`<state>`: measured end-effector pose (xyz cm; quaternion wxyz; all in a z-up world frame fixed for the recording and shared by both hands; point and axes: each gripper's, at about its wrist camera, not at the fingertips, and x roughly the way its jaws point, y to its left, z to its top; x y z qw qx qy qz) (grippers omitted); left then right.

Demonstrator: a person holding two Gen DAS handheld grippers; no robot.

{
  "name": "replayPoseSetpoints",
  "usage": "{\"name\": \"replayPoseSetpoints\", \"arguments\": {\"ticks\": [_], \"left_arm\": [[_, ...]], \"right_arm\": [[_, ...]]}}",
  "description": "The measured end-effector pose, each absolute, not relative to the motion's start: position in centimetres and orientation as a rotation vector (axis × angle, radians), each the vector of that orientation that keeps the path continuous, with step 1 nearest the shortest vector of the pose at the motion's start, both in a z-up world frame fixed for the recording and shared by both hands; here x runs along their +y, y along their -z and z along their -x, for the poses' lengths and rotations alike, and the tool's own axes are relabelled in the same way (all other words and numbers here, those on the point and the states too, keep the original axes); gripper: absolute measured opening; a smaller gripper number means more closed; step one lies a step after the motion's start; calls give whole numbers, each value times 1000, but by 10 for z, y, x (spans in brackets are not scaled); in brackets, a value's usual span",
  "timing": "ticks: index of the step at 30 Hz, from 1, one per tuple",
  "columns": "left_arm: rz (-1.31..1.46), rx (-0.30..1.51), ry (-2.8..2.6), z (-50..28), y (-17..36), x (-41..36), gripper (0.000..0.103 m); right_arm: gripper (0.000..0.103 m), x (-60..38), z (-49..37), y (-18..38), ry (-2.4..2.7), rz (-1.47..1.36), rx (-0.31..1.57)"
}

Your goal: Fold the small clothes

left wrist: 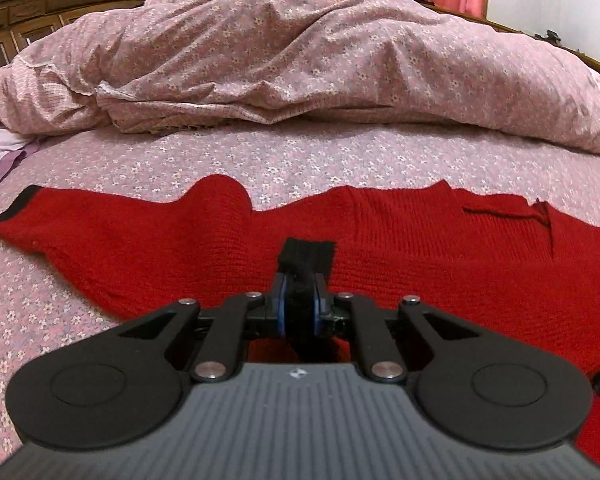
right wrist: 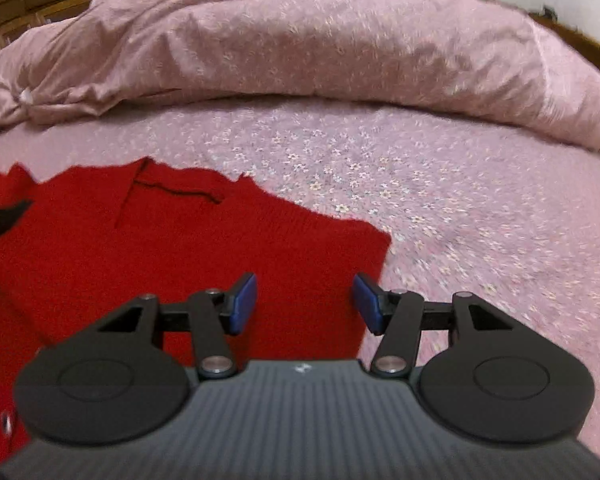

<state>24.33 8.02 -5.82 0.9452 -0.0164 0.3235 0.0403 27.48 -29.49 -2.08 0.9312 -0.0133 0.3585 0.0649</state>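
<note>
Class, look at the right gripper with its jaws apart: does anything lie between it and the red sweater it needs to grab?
Nothing visible does. The right gripper hangs open directly over the sweater, near its right edge, with only bare knit beneath. The left gripper already pinches a black cuff.

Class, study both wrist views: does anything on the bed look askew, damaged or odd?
The red sweater lies unevenly: one sleeve stretches far left with a hump bunched beside it, while the left gripper pinches a black cuff. A dark slit or seam shows near the neck; I cannot tell whether it is damage.
</note>
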Motion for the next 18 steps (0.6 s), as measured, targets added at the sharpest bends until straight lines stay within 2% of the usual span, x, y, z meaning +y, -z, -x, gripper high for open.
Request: {"name": "replayPoseSetpoints", "arguments": {"ticks": [6,7,14,18], "left_arm": [[101,662,-16,-243,53,91,18],[113,667,-12,-243,51,95,21],[140,642,7,-239,28,117,29],[108,690,88,-260,28,115,50]], "right_arm": [[57,-303,-298,33,-111,-119,795],[57,-302,-299,36,-107,-117,803],[57,-288,-292,48,-106,-6,768],[56,-290,-293,47,-110,-25,771]]}}
